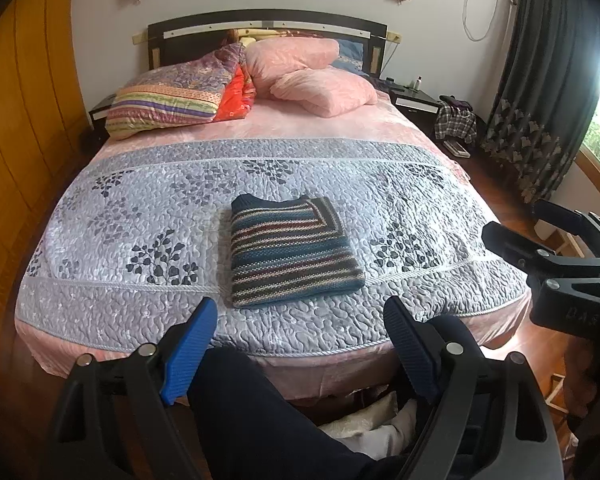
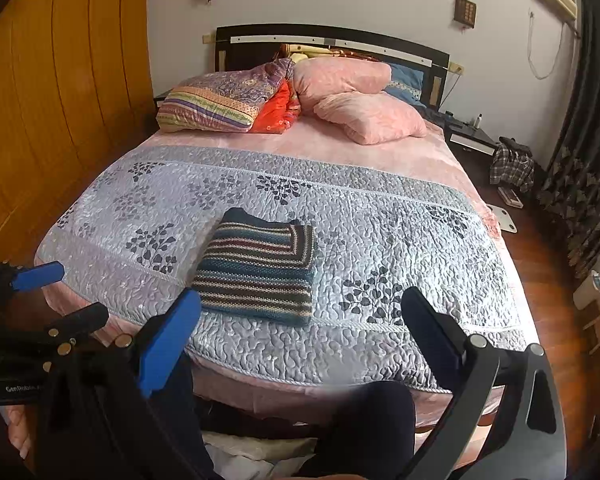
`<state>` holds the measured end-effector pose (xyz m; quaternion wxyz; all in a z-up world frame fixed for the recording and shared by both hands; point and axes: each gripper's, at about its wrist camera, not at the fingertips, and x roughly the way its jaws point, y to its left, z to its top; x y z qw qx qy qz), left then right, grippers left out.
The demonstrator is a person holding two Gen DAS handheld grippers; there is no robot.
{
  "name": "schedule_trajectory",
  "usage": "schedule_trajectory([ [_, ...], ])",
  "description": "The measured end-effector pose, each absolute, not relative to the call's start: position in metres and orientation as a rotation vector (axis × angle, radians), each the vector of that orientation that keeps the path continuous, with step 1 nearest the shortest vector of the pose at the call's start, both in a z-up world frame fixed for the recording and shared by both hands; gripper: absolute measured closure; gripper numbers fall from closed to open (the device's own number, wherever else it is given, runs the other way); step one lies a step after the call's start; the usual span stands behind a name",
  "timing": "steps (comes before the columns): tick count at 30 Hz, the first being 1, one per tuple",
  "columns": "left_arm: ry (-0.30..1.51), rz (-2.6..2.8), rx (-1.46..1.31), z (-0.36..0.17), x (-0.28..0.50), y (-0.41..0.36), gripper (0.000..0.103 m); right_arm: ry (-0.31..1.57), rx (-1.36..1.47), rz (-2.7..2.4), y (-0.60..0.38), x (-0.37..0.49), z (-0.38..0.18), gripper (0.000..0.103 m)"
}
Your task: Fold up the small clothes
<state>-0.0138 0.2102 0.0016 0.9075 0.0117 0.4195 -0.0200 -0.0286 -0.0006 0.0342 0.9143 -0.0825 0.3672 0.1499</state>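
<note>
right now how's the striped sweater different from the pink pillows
The sweater is folded into a flat, neat rectangle; the pink pillows are puffy and piled unevenly. The sweater is multicolour striped, the pillows plain pink. The sweater lies near the bed's foot, the pillows by the headboard. Both rest on the bed.

Bedroom around me

Grey quilt (image 1: 140, 208) covers the bed; pink pillows (image 1: 324, 88) at twelve o'clock, dark curtain (image 1: 540, 120) at two.

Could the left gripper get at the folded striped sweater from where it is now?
Probably yes: the left gripper is open, held back off the bed's edge, and only bare quilt lies between it and the striped sweater.
</note>
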Motion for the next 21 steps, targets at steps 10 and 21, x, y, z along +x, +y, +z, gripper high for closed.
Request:
schedule_trajectory([
  [10, 0.855, -0.032, 0.021, 0.008, -0.017, 0.216, 0.018, 0.741, -0.174, 0.315, 0.005, -0.031, 0.043, 0.003],
  [21, 0.853, -0.026, 0.019, 0.011, -0.018, 0.22, 0.018, 0.74, -0.178, 0.32, 0.01, -0.032, 0.047, 0.003],
])
